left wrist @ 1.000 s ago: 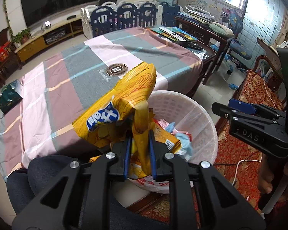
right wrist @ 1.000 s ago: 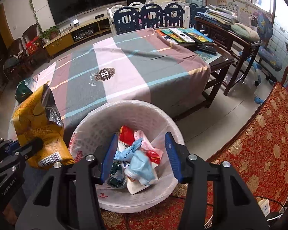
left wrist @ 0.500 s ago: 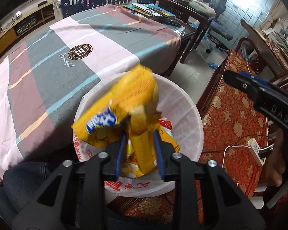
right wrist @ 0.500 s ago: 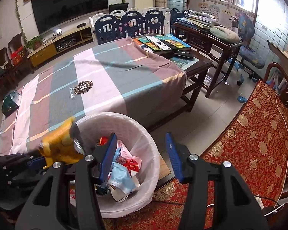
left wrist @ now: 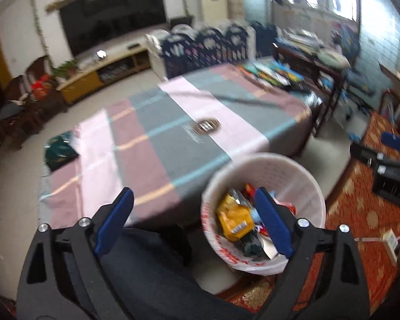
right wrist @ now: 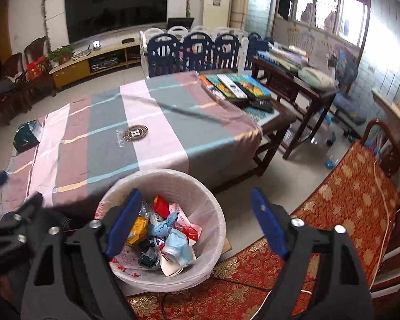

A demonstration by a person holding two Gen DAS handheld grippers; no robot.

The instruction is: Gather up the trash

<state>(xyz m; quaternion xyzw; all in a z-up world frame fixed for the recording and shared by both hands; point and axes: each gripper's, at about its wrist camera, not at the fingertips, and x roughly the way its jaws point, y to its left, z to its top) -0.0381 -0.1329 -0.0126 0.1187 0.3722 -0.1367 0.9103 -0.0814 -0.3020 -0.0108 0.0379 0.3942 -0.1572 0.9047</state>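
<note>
A white bin (left wrist: 293, 168) (right wrist: 200, 184) with a plastic liner stands on the floor by the table, full of wrappers. The yellow snack bag (left wrist: 233, 220) (right wrist: 137, 230) lies inside it among the other trash. My left gripper (left wrist: 194, 216) hangs above the bin's left side, its jaws opening wide with nothing between the pads. My right gripper (right wrist: 196, 216) is over the bin too, jaws opening, holding nothing. In the left wrist view the right gripper (left wrist: 386, 165) shows at the right edge.
A low table under a striped pink, grey and mauve cloth (right wrist: 136, 122) lies behind the bin, with books (right wrist: 234, 86) at its far end. A red patterned rug (right wrist: 341, 200) with a white cable runs along the right. A dark trouser leg (left wrist: 146, 266) is below the left gripper.
The left gripper let go of the yellow snack bag, which dropped into the bin, and rose with jaws spread. The right gripper also lifted and widened.
</note>
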